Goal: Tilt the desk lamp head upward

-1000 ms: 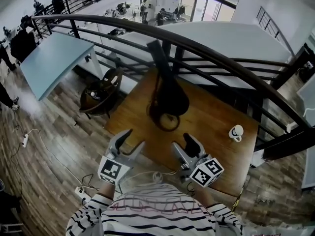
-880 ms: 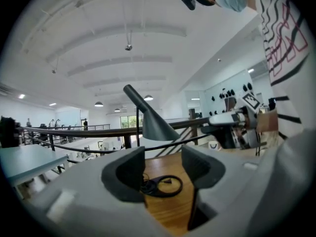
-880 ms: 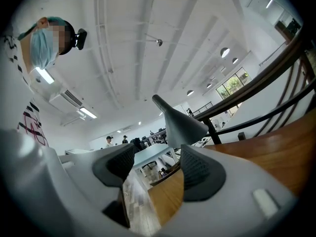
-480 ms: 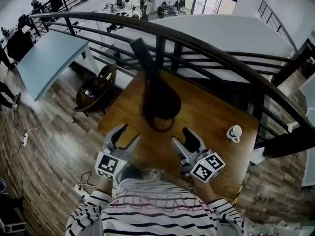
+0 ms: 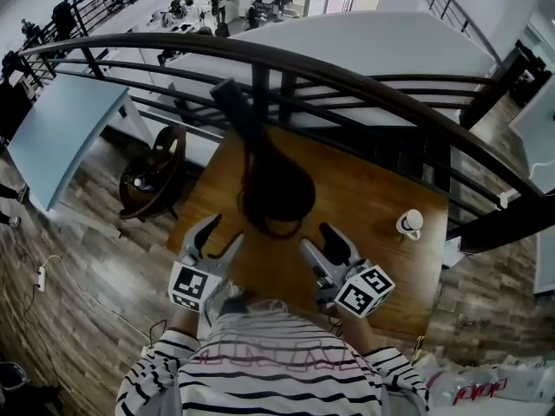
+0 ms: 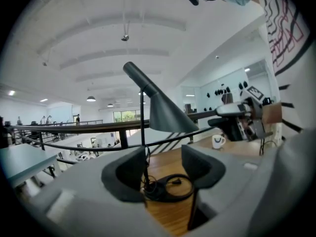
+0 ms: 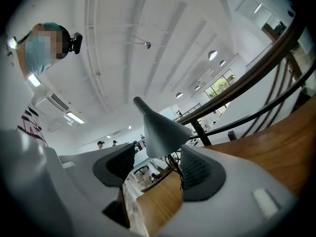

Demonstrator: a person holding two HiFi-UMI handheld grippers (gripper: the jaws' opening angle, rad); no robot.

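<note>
My left gripper (image 5: 223,235) is open and empty, at the worktop (image 5: 373,198) near-left edge. Desk lamp (image 5: 276,187) sits centre, just ahead of both grippers, shade facing down, cord coiled at its base. My right gripper (image 5: 317,239) is open, empty, clear of the lamp. White cup (image 5: 410,224) far right. Railing (image 5: 373,89) closes off the far side.

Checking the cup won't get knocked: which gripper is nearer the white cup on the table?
Right. The right gripper hovers left of the white cup; the left gripper is farther left, past the desk lamp.
</note>
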